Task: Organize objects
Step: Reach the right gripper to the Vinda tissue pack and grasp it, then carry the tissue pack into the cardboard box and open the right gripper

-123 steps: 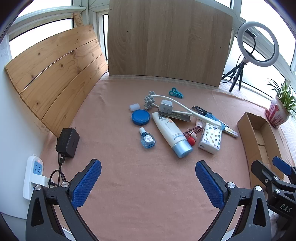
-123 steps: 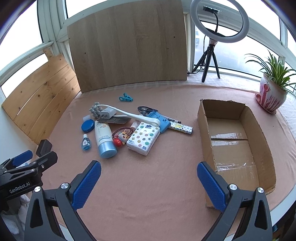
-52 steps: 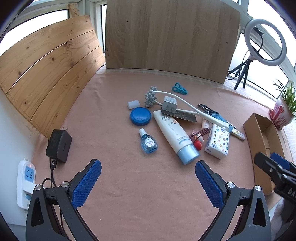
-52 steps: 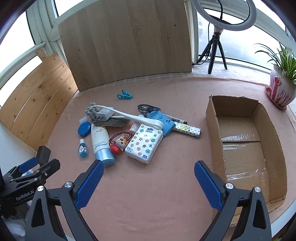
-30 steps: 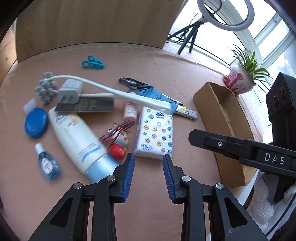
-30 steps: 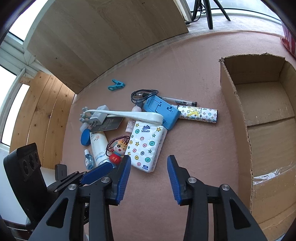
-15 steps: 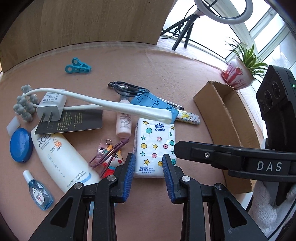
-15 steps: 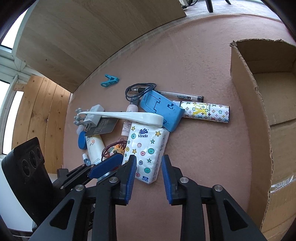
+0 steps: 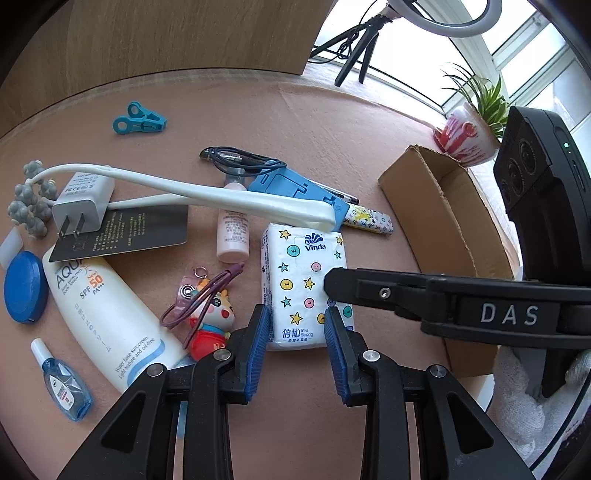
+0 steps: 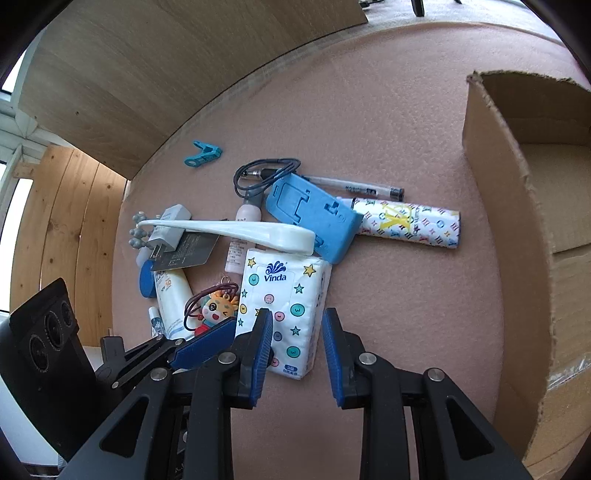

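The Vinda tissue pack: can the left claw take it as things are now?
Probably yes. The left claw is open, its pads flanking the near end of the tissue pack. But the right claw crowds that same end, and the white massager handle overlies the far end.

Both wrist views look steeply down, close over the tissue pack (image 9: pixel 304 286) (image 10: pixel 282 306), from opposite sides.

Home sunroom staging area: windows (image 9: pixel 517 48) running along upper right, potted plant (image 9: pixel 476 122) and ring light (image 9: pixel 458 22) sitting by them.
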`<state>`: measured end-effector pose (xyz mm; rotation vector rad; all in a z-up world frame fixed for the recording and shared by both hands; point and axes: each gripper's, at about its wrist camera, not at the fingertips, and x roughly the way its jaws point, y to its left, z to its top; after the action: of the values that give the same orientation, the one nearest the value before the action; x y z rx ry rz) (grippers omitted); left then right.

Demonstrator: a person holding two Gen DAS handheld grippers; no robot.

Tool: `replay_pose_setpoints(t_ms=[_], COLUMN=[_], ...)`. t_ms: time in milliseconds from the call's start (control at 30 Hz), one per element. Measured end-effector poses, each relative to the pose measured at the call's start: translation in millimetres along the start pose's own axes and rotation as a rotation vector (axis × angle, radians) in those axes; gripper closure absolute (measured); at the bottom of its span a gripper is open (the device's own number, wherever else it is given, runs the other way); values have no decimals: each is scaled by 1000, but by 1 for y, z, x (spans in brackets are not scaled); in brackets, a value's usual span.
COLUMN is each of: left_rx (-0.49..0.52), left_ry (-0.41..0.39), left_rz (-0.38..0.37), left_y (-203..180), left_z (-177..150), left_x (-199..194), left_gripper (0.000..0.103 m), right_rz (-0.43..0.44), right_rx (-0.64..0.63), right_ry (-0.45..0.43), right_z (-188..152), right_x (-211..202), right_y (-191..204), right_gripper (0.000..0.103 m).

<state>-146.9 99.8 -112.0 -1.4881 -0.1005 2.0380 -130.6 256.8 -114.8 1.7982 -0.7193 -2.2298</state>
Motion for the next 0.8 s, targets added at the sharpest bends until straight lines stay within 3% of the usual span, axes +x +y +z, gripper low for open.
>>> replay_pose_setpoints(t_ms=[400,800], left_rx=[-19,6], left_ry=[-9,-137], left_rz=[-15,-57], left_y=[-10,-60], left_z=[-11,-6], left_x=[-7,-60], left_gripper=[70,70], right_rz=[32,59], right_rx=[-3,-50], right_ry=[-2,-81], right_z=[-8,-19], right_x=[-14,-85], right_y=[4,7], right_gripper=[77,78])
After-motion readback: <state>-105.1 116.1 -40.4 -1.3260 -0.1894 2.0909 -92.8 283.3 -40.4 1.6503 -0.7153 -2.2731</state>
